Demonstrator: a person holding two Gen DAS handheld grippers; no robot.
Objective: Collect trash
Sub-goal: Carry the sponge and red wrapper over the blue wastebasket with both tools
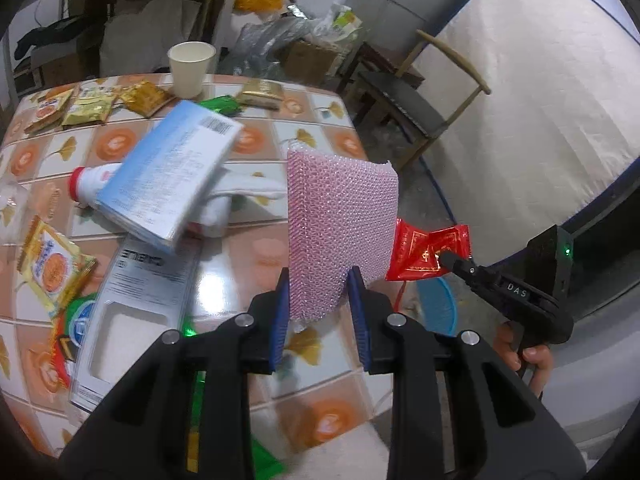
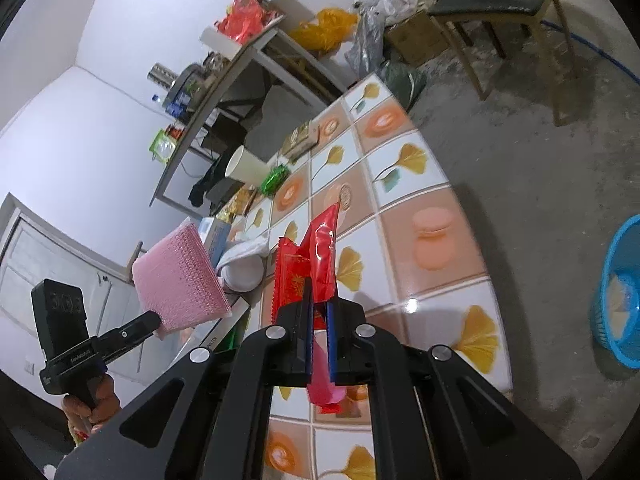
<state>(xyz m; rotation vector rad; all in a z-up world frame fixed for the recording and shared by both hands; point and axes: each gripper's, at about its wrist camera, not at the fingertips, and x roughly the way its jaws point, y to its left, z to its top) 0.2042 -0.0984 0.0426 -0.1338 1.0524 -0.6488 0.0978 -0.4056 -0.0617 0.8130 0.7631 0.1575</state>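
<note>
Pink sponge: clamped in left claw.
Red wrapper: clamped in right claw.
Desk: many packets left.
Blue basket: waits on floor.

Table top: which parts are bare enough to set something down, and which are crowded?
The table is bare along the edge nearest the blue basket, out to the far corner by the chair. It is crowded on the other side: snack packets, paper cup, blue box, white bottle and flat carton lie close together.
</note>
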